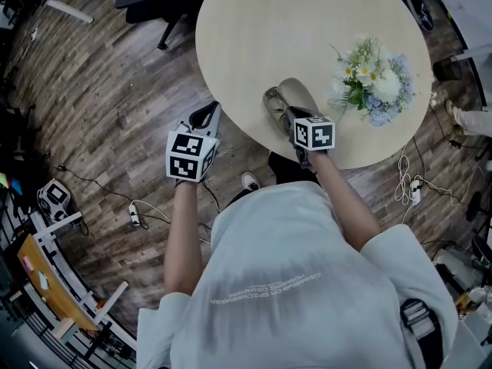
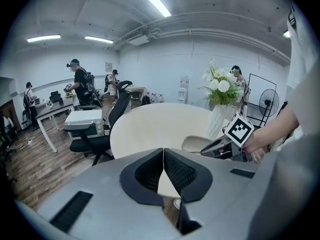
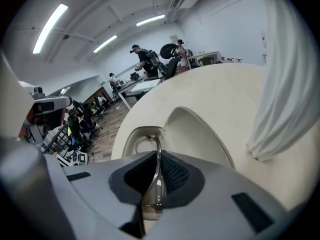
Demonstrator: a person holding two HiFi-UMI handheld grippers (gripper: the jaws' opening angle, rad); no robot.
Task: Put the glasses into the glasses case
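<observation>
Jaws, right: the right gripper (image 3: 157, 173) has its jaws pinched on one thin metal temple of the glasses (image 3: 156, 156), which runs forward from between them.
Jaws, left: the left gripper (image 2: 163, 168) has its jaws pressed together with nothing between them.
Glasses: the front frame sits down in the lower half of the glasses case (image 3: 200, 131). Whether it rests on the lining cannot be told.
Glasses case: open, at the near edge of the bench (image 1: 292, 29), with its pale lid tipped back away from the person.
Left gripper position: off the bench and over the wooden floor (image 1: 108, 91), just beside the bench's rim and well apart from the case.
Flowers (image 1: 373, 83): in a white vase (image 2: 217, 121), standing near the case on its right.
</observation>
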